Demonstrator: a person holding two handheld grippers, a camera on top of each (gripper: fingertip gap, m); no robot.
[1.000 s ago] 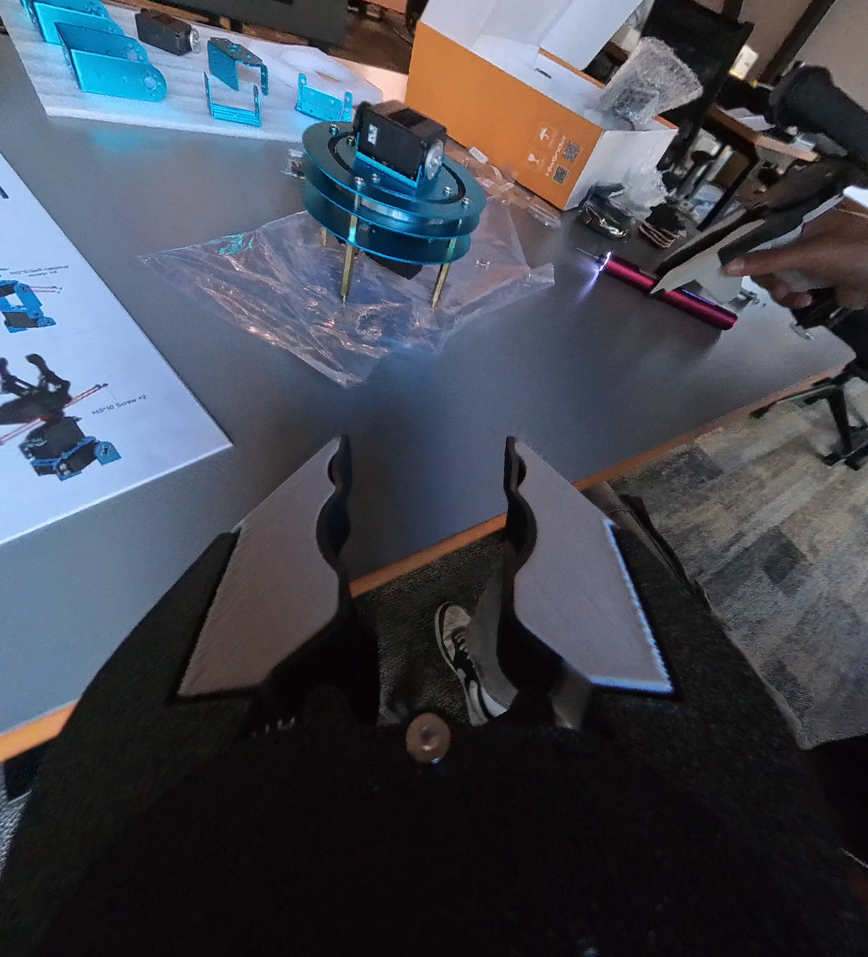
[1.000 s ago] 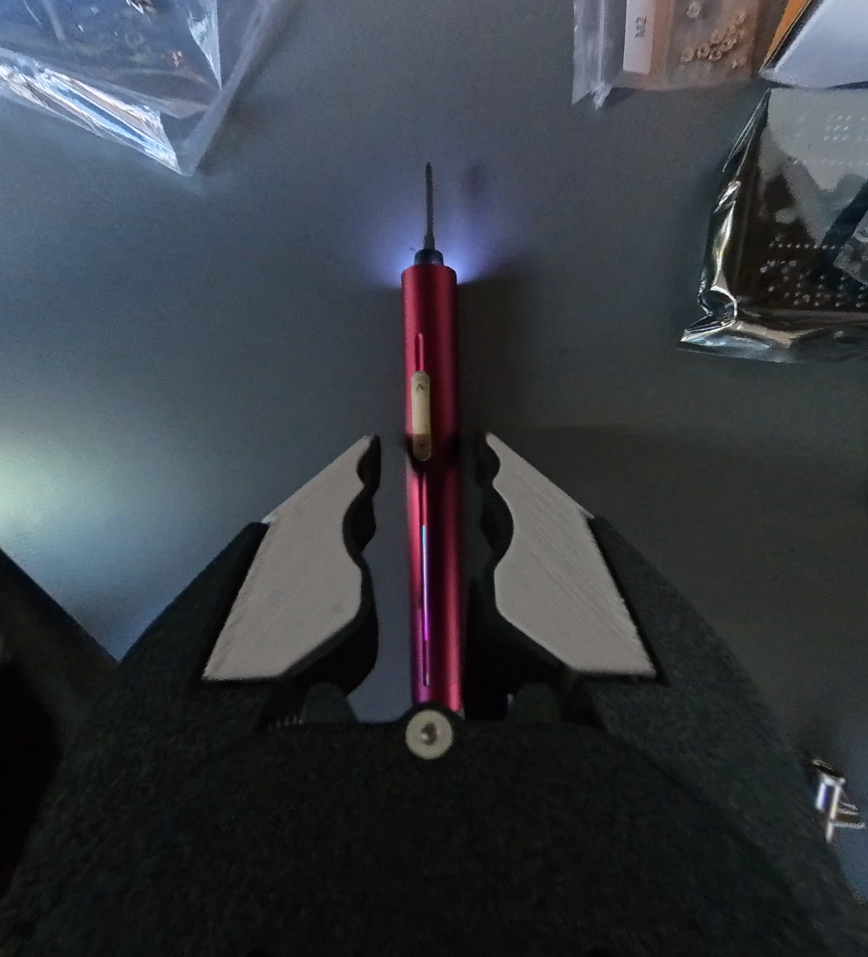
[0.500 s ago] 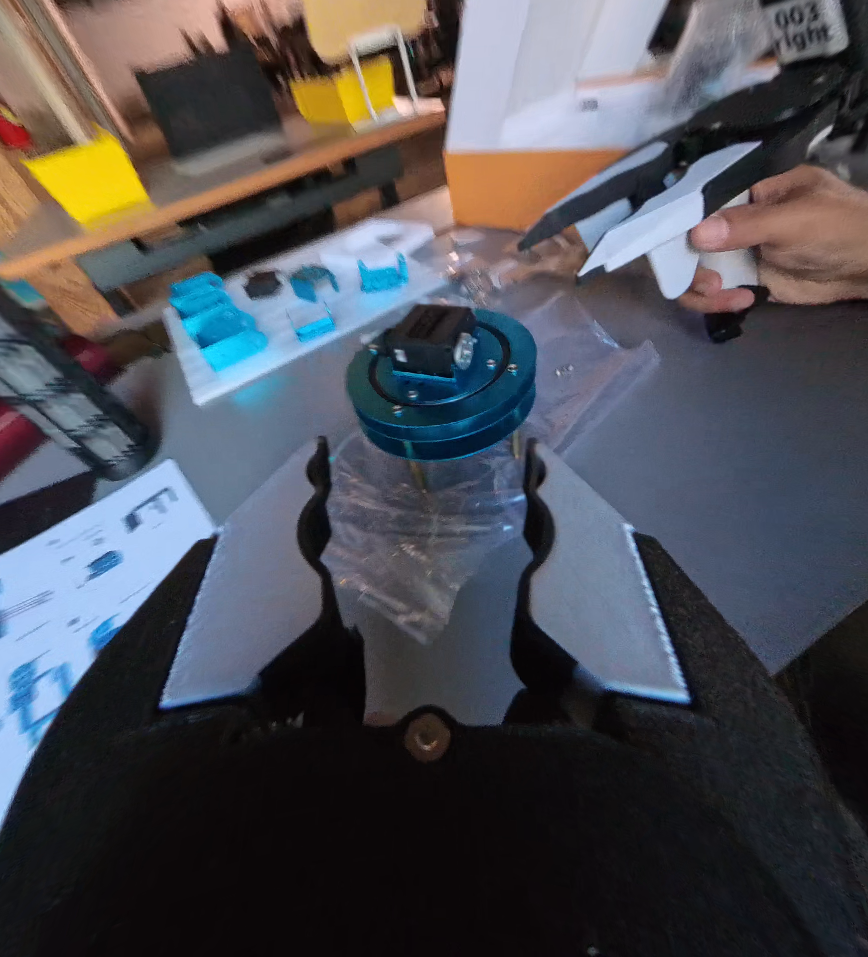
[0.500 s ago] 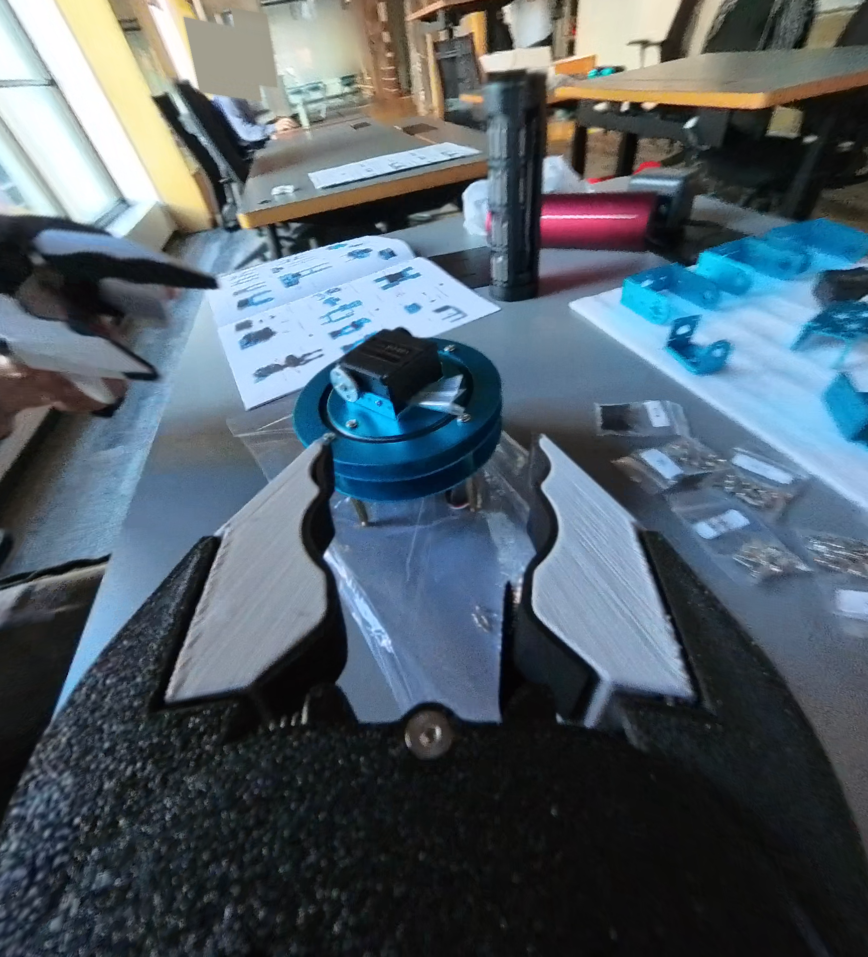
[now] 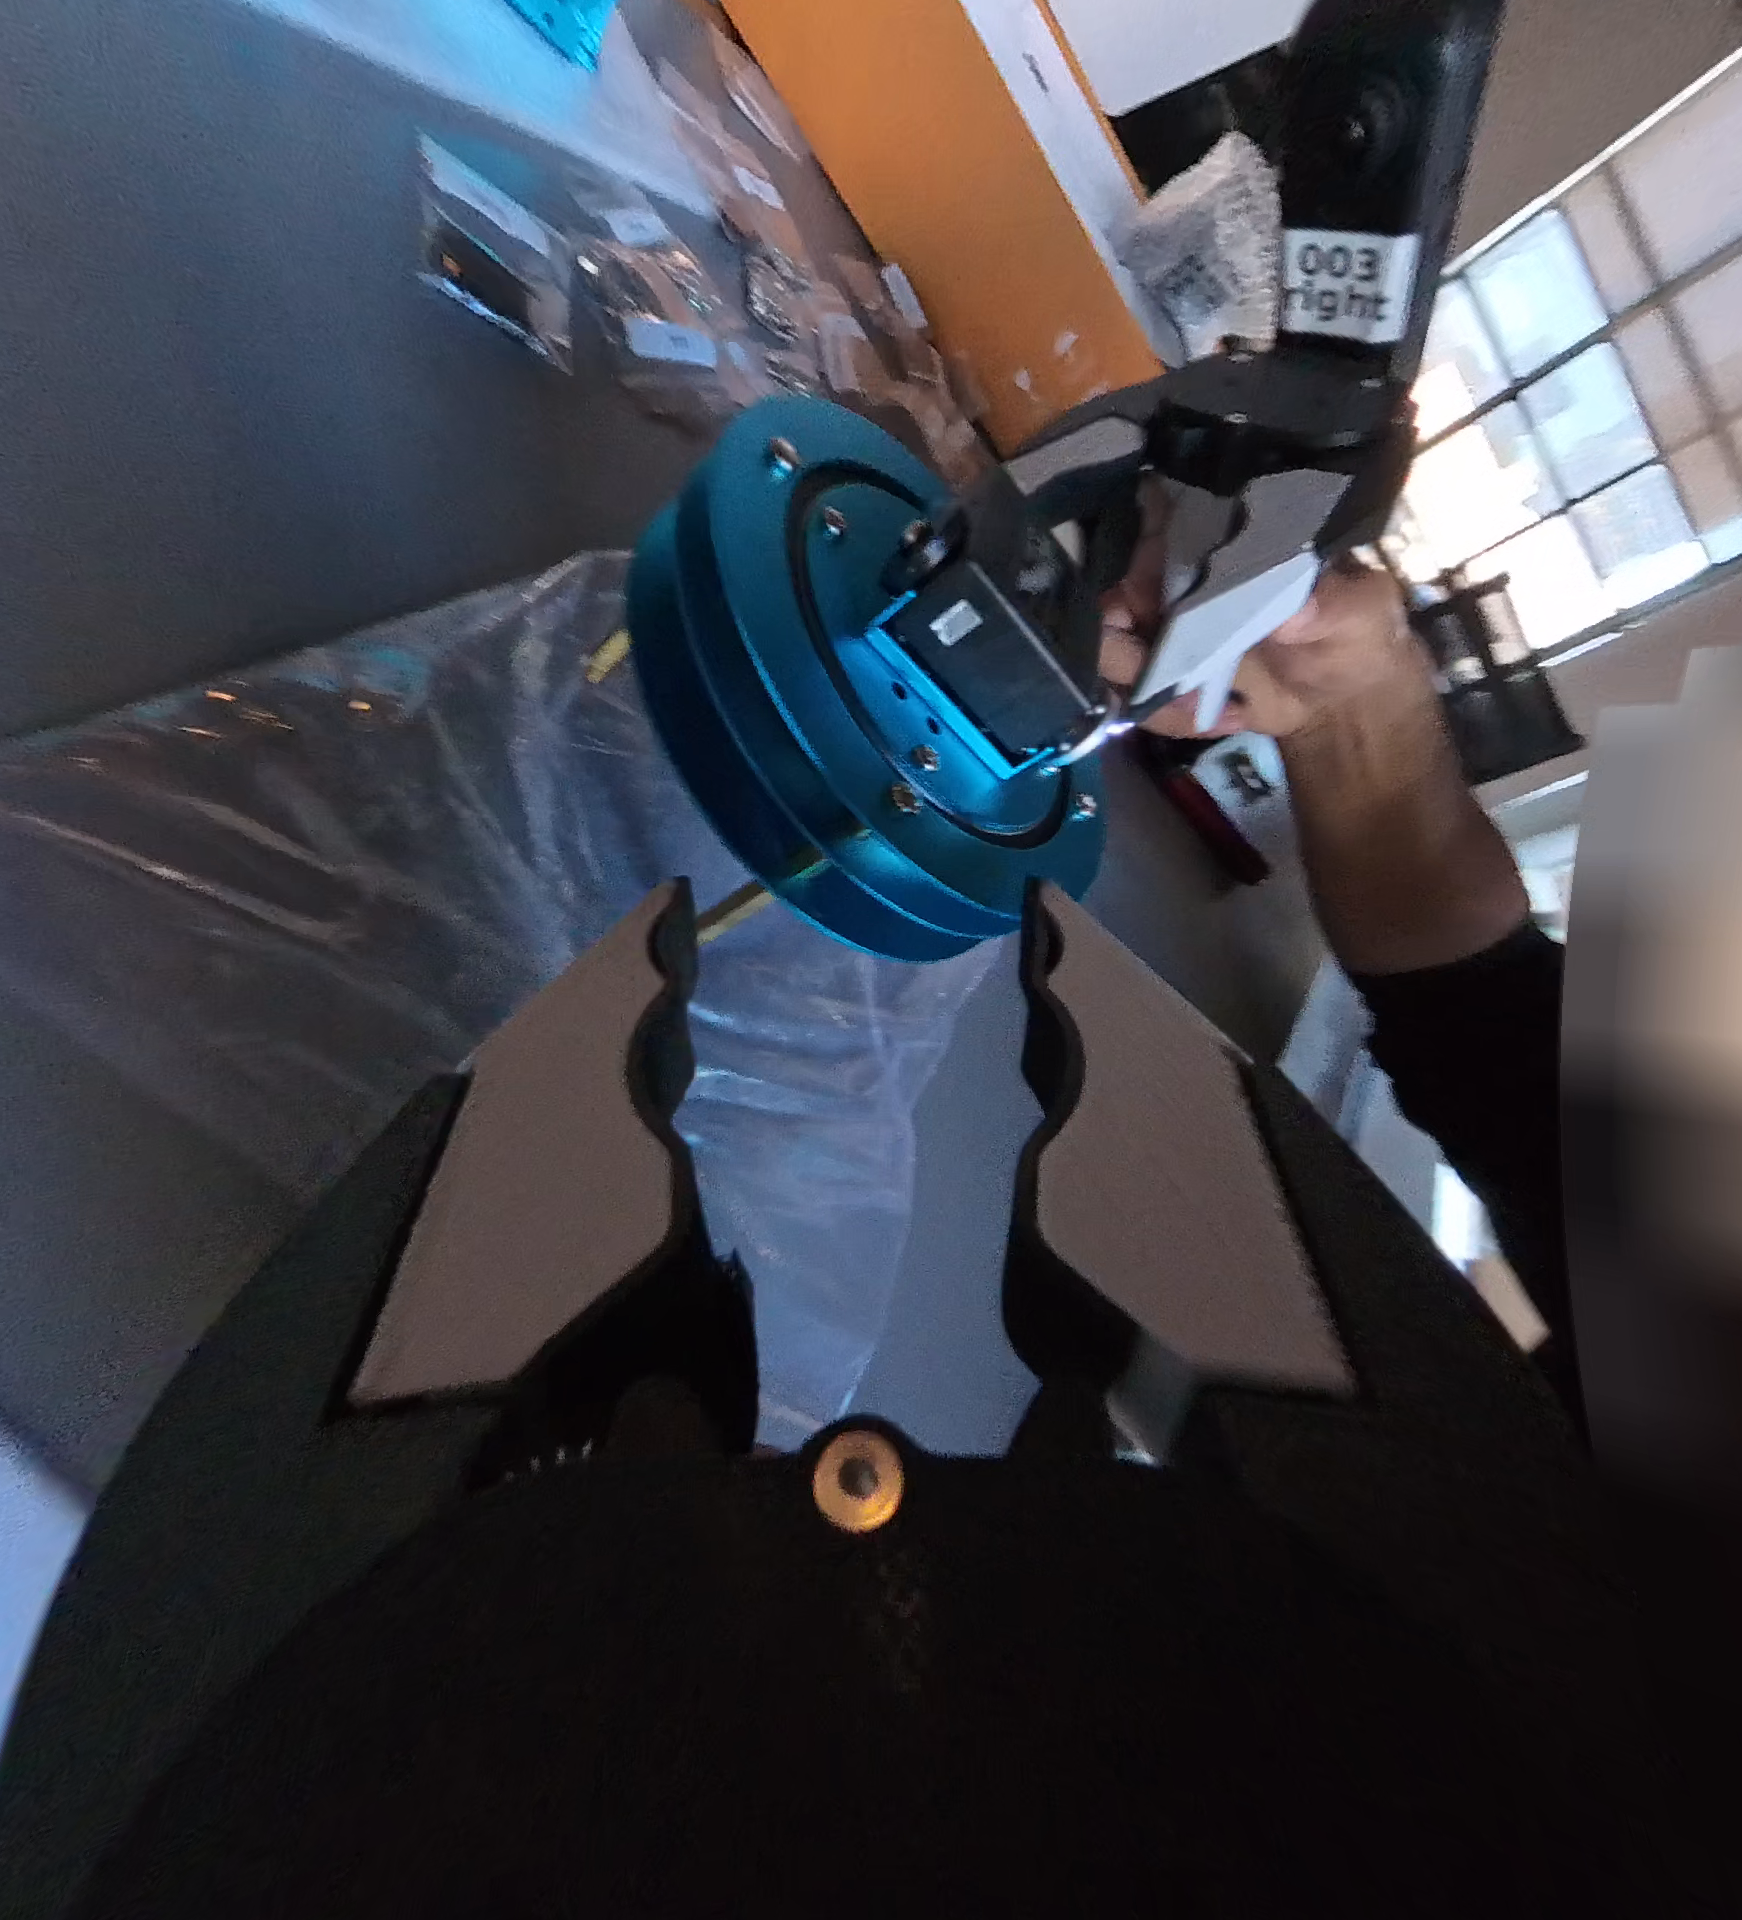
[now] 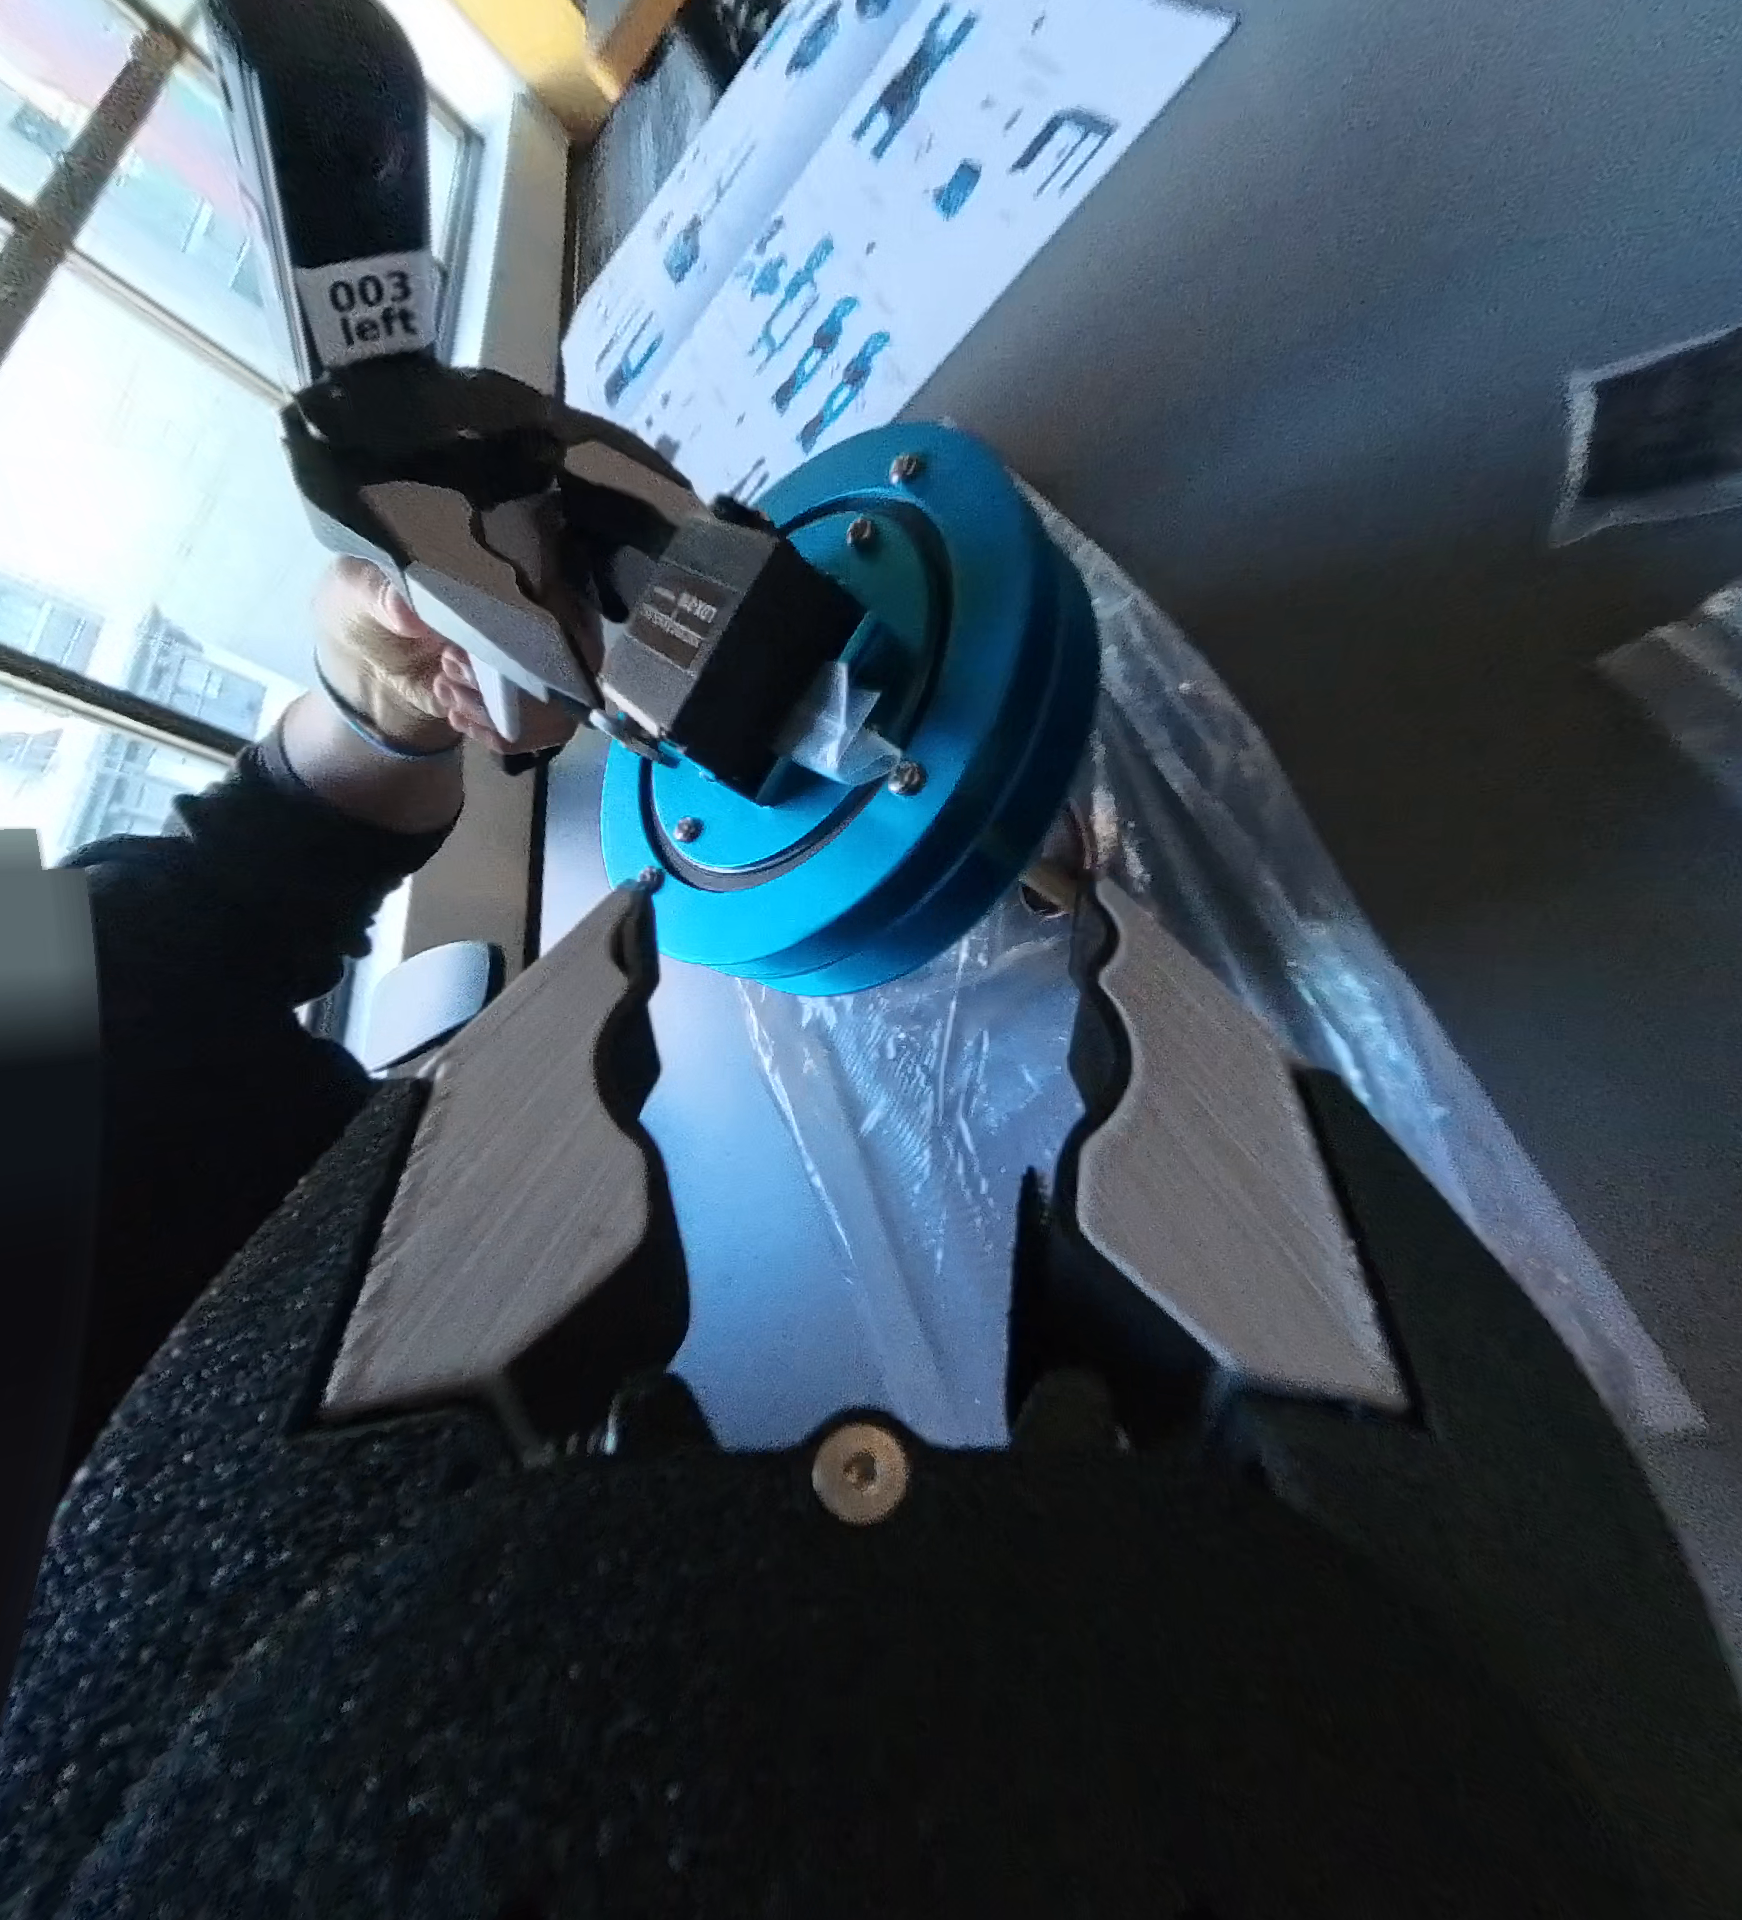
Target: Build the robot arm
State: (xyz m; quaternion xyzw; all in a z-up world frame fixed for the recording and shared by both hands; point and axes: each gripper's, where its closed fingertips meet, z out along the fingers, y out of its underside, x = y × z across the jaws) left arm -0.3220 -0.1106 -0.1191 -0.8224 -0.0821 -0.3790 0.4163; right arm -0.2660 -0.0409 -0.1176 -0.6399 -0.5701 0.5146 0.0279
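A blue round double-plate base (image 5: 732, 727) with a black servo (image 5: 992, 665) on top stands on brass posts on a clear plastic bag (image 5: 431, 831) on the grey table. My left gripper (image 5: 859, 904) is open, and the rim of the base sits just at its fingertips with nothing pressed. My right gripper (image 6: 862, 904) is open wide on the opposite side. Its fingertips flank the rim of the base (image 6: 846, 894) without pressing on it. The servo (image 6: 742, 644) faces this view. Each view shows the other gripper's fingers (image 5: 1231, 623) (image 6: 493, 613) beyond the servo, held by a hand.
An orange and white box (image 5: 929, 208) and several small bags of parts (image 5: 638, 301) lie behind the base. A red screwdriver (image 5: 1210, 810) lies past it. A printed instruction sheet (image 6: 846, 208) lies on the table. Windows are behind.
My right gripper left the red screwdriver on the table and opened wide. Both grippers moved up to the blue base from opposite sides and rolled sideways. The left jaws narrowed slightly.
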